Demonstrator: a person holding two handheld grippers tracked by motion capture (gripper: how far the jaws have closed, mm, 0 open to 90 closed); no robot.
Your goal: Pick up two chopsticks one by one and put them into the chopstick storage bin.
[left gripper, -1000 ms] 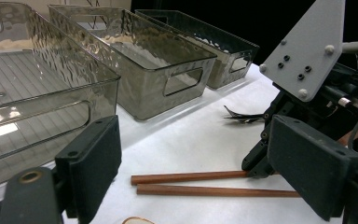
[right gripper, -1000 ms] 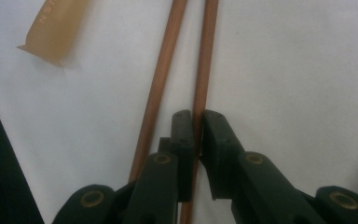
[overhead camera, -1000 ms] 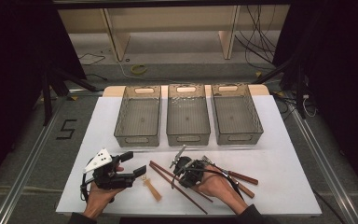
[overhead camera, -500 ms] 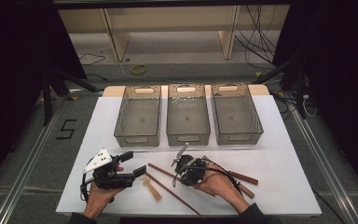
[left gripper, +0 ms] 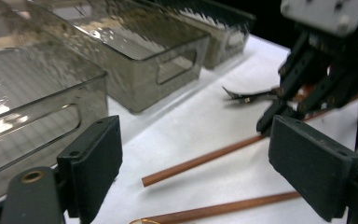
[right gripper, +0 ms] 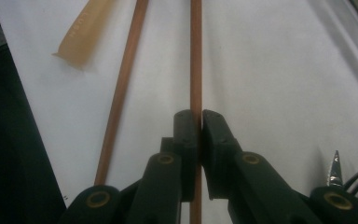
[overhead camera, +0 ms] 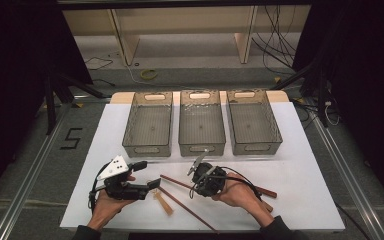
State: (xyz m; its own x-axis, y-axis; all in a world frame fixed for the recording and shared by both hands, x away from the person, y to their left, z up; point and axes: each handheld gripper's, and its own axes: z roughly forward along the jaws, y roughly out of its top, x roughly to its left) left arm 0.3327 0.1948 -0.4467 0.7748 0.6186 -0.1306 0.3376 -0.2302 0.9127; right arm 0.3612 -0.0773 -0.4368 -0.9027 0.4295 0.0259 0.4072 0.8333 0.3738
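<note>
Right gripper view | right gripper (right gripper: pixel 199 122) fingers pinching thin reddish-brown chopstick (right gripper: pixel 196 56) | left gripper (left gripper: pixel 200 172) fingers spread

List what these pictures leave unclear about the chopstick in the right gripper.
- Chopstick: right gripper view, far end cut off by the top edge.
- Its near end: high view, hidden under the right gripper and the hand.
- Lifted or resting on the table: cannot tell.

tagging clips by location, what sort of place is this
Probably a lab or workshop set up for recording, not a home. A white table holds three clear bins in a neat row, metal rails run along the floor beside it, and loose cables trail over the floor behind.
</note>
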